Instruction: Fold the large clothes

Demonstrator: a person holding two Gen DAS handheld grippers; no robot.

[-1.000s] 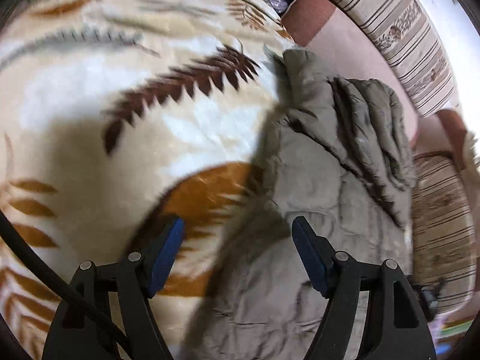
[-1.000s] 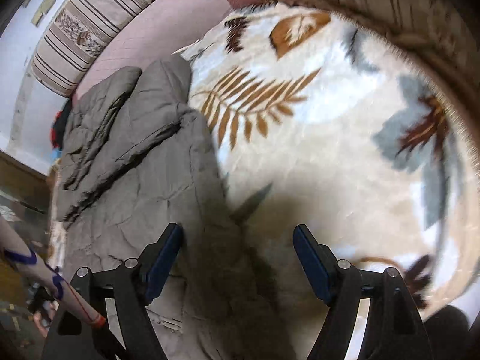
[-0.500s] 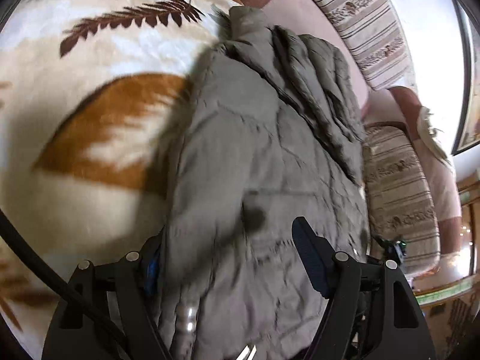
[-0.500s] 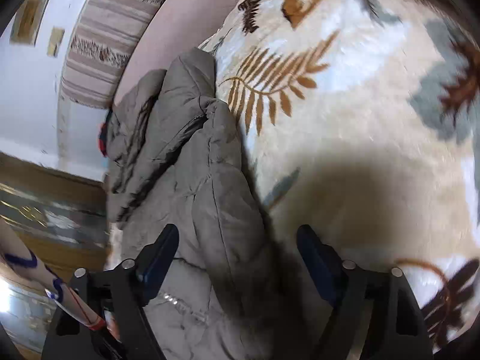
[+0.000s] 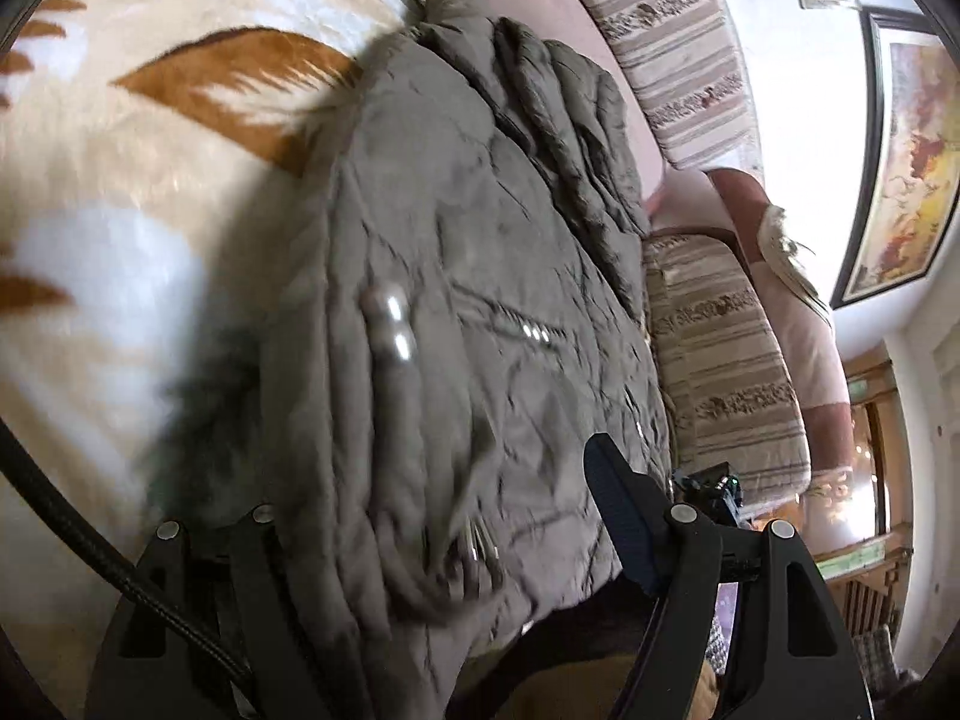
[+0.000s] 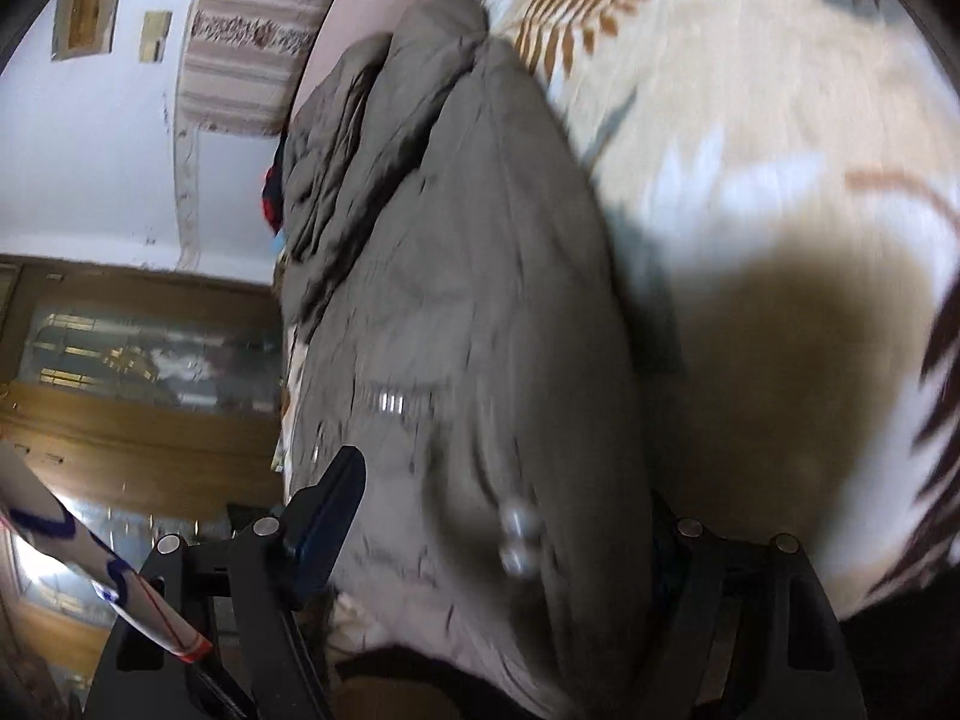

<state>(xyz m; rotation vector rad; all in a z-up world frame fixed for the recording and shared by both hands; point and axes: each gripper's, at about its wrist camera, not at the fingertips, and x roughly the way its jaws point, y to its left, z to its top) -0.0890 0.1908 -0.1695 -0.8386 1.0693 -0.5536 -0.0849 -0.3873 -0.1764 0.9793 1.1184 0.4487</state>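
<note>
A grey-green padded jacket (image 5: 456,276) lies on a cream blanket with leaf prints (image 5: 120,192), its near hem facing me. My left gripper (image 5: 444,546) is open, and the jacket's near edge lies between its jaws; the left finger is hidden under the fabric. The jacket also fills the right wrist view (image 6: 468,312). My right gripper (image 6: 498,540) is open around the same near edge, its right finger mostly covered by fabric. Metal snaps (image 5: 393,324) and a zip glint on the jacket.
Striped sofa cushions (image 5: 714,354) and a pink backrest (image 5: 540,6) run beside the jacket. A framed picture (image 5: 906,150) hangs on the white wall. A wooden glass-front cabinet (image 6: 138,360) stands to the left in the right wrist view. The leaf blanket (image 6: 780,180) spreads right.
Both grippers have moved over the jacket's near edge, so fabric now lies between the open jaws. The views have tilted up, showing more wall and furniture.
</note>
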